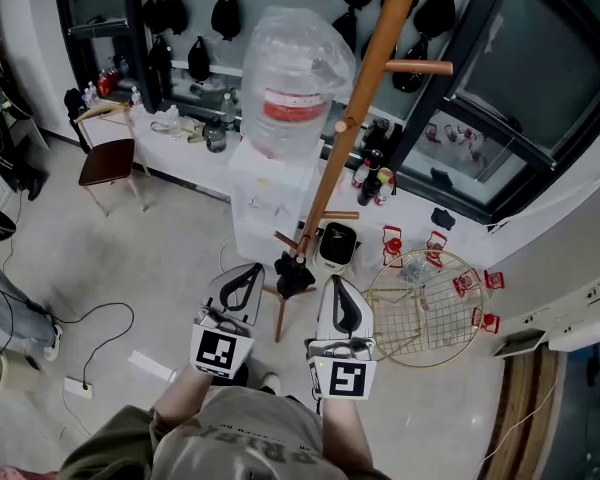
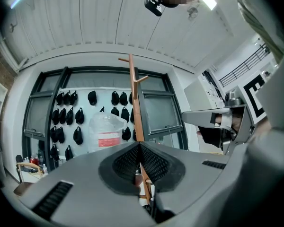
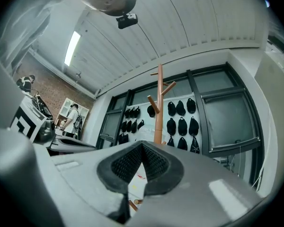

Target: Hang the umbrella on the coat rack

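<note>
The wooden coat rack [image 1: 348,128] rises from the floor just ahead of me, with pegs along its pole. A small black bundle [image 1: 292,274], which looks like the folded umbrella, hangs by a low peg near the foot of the rack. My left gripper [image 1: 248,274] is just left of it and my right gripper [image 1: 338,290] just right of it. Both are shut with nothing between the jaws. In the left gripper view the shut left gripper [image 2: 138,148] points at the rack pole [image 2: 135,103]. The right gripper view shows the same for the right gripper [image 3: 142,148] and the pole [image 3: 159,108].
A water dispenser [image 1: 270,203] with a large bottle [image 1: 290,88] stands behind the rack. A gold wire basket [image 1: 420,308] lies on the floor at the right, beside small red lanterns [image 1: 391,245]. A chair [image 1: 108,163] stands at the left. Black caps [image 2: 78,135] hang on the back wall.
</note>
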Motion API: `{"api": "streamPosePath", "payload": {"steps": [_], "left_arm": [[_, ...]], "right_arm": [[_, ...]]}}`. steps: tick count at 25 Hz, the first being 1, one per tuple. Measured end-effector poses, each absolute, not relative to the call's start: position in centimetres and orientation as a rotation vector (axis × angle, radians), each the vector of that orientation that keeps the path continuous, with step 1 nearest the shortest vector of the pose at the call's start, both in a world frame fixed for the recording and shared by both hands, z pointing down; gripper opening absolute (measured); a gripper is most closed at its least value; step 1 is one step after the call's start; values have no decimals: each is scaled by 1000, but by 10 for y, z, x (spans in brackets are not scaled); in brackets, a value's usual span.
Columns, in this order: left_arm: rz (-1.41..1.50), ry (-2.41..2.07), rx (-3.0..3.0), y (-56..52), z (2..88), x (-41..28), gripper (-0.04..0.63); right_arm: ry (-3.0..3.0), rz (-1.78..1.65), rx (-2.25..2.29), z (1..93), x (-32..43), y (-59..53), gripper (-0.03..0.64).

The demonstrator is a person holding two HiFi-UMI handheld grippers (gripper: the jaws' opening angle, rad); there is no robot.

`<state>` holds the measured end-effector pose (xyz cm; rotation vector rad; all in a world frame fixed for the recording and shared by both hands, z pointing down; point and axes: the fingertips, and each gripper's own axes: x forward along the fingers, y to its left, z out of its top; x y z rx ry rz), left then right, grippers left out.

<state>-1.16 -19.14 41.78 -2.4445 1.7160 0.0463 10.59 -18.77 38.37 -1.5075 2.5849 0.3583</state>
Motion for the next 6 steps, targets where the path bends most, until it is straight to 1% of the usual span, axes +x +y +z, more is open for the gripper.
{"api": "streamPosePath", "payload": {"steps": [6], "left_arm": [[54,1727,-2448,-194,416,-13,9]], "right_arm": [[2580,367,-1514,382,107,-189,-2]]}}
